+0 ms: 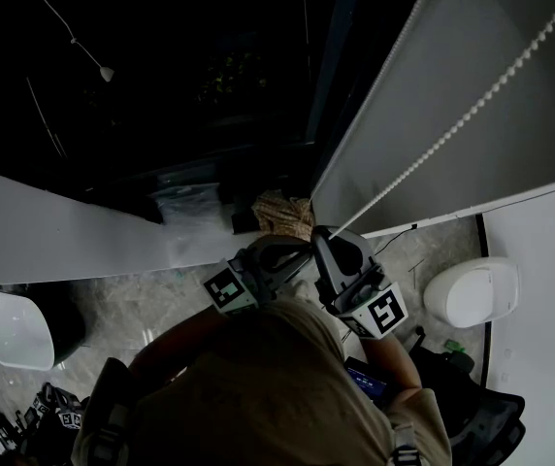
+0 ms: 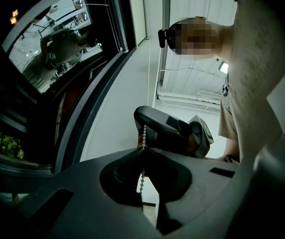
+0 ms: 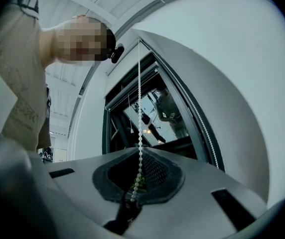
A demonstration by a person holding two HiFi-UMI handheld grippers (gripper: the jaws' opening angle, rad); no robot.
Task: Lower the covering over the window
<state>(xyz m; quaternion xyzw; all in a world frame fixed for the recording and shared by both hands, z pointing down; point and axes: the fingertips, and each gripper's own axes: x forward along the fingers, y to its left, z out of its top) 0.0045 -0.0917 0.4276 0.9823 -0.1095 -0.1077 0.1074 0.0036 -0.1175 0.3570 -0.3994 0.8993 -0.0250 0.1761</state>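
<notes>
1. A person [image 1: 287, 386] is standing at a dark window [image 1: 190, 76] and gripping the bead chain [image 1: 457, 124] of a grey roller blind [image 1: 472, 56], with a gripper in each hand.
2. The left gripper [image 2: 142, 156] is holding its jaws pressed together on the chain. The beads are passing between the pads at six o'clock in its own view, and a short length is dangling below them.
3. The right gripper [image 3: 137, 176] is also clamping its jaws on the chain. From there the beads are rising straight toward twelve o'clock, while a second strand is running down beside the blind at three o'clock.
4. In the head view the two grippers are sitting side by side at centre, with the chain stretching away from them toward two o'clock.
5. The blind is hanging at two o'clock, beside bare dark glass at eleven o'clock.
6. A white rounded object [image 1: 472, 294] is resting on the floor at four o'clock.
</notes>
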